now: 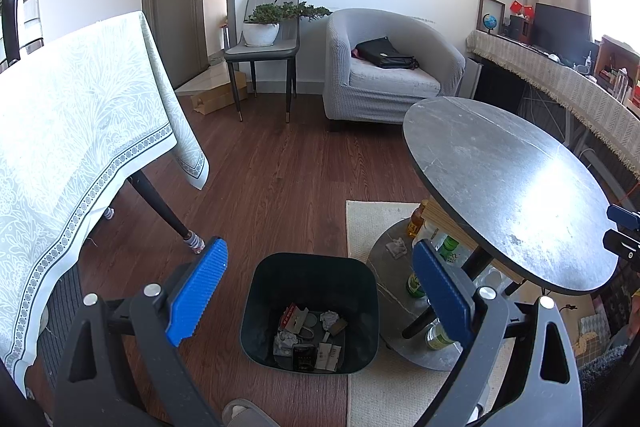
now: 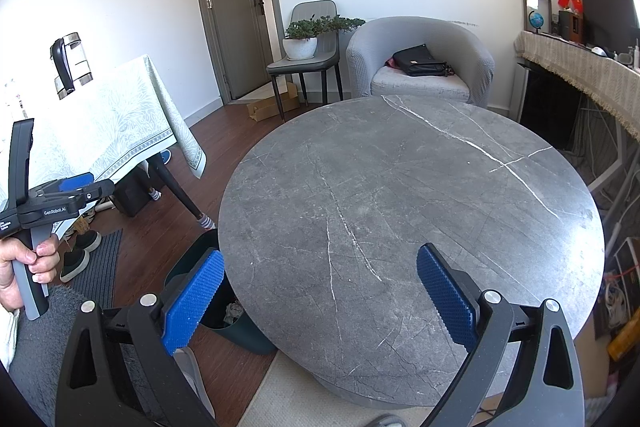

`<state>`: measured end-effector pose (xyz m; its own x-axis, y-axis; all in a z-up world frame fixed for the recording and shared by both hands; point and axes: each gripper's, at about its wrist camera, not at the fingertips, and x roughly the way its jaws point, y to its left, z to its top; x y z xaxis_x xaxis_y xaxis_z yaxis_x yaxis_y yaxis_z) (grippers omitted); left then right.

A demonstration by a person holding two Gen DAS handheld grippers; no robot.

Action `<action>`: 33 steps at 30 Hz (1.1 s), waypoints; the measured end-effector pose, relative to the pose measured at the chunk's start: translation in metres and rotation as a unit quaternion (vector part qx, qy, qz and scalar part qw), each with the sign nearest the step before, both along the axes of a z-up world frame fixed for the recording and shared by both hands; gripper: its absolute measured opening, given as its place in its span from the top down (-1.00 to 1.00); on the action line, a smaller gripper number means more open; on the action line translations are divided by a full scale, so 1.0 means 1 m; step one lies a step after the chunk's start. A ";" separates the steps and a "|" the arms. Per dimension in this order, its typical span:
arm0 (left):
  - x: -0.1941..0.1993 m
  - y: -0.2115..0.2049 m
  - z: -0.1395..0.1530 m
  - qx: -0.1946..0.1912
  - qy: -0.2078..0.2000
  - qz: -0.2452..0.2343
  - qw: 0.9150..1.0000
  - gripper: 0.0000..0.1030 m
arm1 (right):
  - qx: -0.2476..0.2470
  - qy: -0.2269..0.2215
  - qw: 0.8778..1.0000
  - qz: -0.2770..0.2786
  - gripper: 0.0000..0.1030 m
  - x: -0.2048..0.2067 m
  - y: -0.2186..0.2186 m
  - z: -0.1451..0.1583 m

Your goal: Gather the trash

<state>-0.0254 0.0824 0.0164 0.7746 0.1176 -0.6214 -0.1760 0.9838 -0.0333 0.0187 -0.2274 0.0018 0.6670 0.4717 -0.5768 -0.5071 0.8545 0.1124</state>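
A dark bin (image 1: 310,311) stands on the wood floor beside the round grey table (image 1: 508,183). It holds crumpled paper (image 1: 332,319), cards and small boxes. My left gripper (image 1: 318,269) is open and empty, held above the bin. In the right wrist view my right gripper (image 2: 320,273) is open and empty over the bare round table top (image 2: 400,207); the bin (image 2: 224,311) shows partly under the table's left edge. The left gripper (image 2: 76,187) also shows there, held in a hand. A crumpled scrap (image 1: 397,247) lies on the table's lower shelf.
Bottles (image 1: 416,221) stand on the lower shelf under the round table. A clothed table (image 1: 80,147) is at left, a grey armchair (image 1: 384,67) with a black bag and a chair with a plant (image 1: 264,23) behind. A cream rug (image 1: 372,223) lies under the table.
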 end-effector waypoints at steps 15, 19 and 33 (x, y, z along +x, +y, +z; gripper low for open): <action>0.000 0.002 -0.003 -0.001 0.001 -0.003 1.000 -0.85 | -0.001 0.000 1.000 0.000 -0.90 0.000 0.001 0.000; 0.000 0.002 -0.003 -0.001 0.001 -0.003 1.000 -0.85 | -0.001 0.000 1.000 0.000 -0.91 0.000 0.001 0.000; 0.000 0.004 -0.005 -0.001 0.002 -0.003 1.000 -0.85 | -0.002 0.001 1.000 0.000 -0.91 0.000 0.001 -0.002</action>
